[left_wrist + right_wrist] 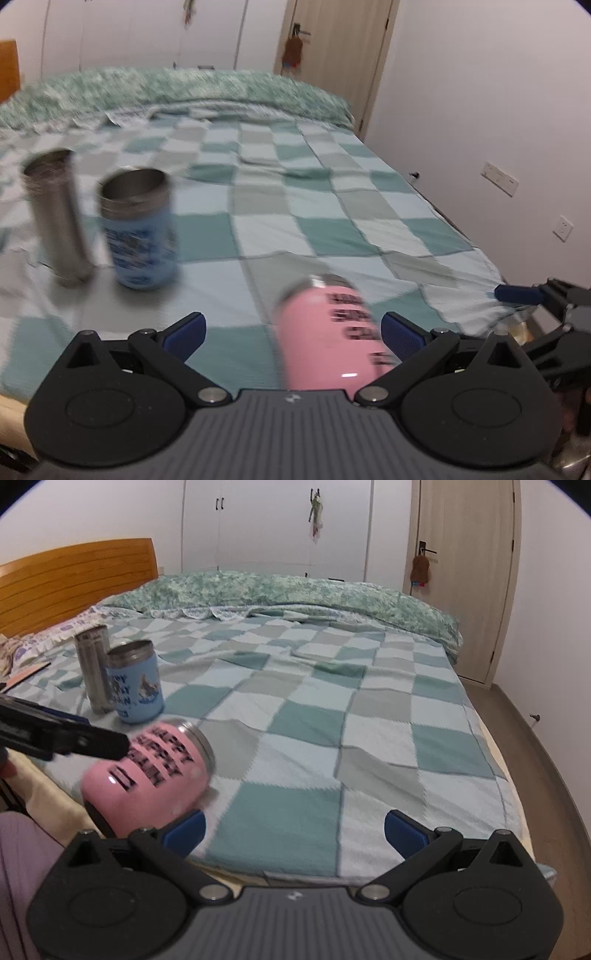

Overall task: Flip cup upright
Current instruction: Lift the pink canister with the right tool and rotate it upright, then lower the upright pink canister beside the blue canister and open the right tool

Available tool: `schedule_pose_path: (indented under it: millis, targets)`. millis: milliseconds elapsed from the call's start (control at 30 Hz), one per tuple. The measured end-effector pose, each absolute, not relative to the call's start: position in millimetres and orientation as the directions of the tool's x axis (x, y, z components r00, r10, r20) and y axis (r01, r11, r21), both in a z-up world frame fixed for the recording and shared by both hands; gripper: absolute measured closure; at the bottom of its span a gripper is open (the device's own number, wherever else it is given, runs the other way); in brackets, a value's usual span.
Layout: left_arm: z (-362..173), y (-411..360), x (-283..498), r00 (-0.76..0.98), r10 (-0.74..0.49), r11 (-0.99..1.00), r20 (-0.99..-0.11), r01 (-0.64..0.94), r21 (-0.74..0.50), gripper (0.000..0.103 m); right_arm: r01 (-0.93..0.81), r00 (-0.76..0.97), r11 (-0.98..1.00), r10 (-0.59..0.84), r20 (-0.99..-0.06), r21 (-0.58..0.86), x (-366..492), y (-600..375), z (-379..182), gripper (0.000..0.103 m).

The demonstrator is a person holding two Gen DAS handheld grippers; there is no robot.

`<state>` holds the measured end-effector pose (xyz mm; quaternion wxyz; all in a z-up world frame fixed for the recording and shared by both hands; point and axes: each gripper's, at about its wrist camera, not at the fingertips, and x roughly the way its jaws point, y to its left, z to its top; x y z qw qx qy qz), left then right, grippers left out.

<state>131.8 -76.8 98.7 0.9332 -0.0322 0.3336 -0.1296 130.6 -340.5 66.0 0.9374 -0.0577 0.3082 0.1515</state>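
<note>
A pink cup (pixel 332 332) with black lettering lies on its side on the checked bedspread, its steel rim pointing away. It sits between the fingers of my left gripper (pixel 293 334), which is open; the right finger (pixel 400 338) is close to the cup's side, and contact is unclear. In the right wrist view the pink cup (pixel 147 771) lies at the left, with the left gripper's black arm (pixel 66 738) over it. My right gripper (pixel 295 830) is open and empty, to the right of the cup near the bed's front edge.
An upright blue cup (pixel 140 232) and a tall steel flask (pixel 55 218) stand to the left on the bed (pixel 332 716). A folded green quilt (pixel 295 594) lies at the far side. A wooden headboard (pixel 74 579) is at the left.
</note>
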Motion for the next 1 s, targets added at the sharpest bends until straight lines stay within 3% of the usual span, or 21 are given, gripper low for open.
schedule_pose_path:
  millis: [233, 400, 900, 933, 1000]
  targets:
    - [87, -15, 123, 0.811, -0.139, 0.987, -0.568, 0.163, -0.008, 0.000, -0.344, 0.738, 0.936, 0.321, -0.594, 0.078, 152, -295, 81, 0.000]
    - [71, 15, 119, 0.831, -0.075, 0.989, -0.552, 0.134, 0.068, 0.000, -0.309, 0.662, 0.932, 0.353, -0.661, 0.189, 182, -262, 78, 0.000]
    - [45, 63, 124, 0.822, -0.122, 0.989, -0.556, 0.150, 0.006, 0.000, -0.110, 0.427, 0.936, 0.349, -0.834, 0.335, 244, -225, 14, 0.001]
    - [44, 66, 124, 0.821, -0.125, 0.989, -0.557, 0.150, -0.001, 0.000, -0.107, 0.428, 0.931, 0.360, -0.829, 0.349, 244, -226, 13, 0.002]
    - [42, 69, 124, 0.821, -0.130, 0.989, -0.556, 0.149, -0.011, 0.000, -0.105, 0.455, 0.922, 0.378, -0.806, 0.373, 240, -228, 16, 0.015]
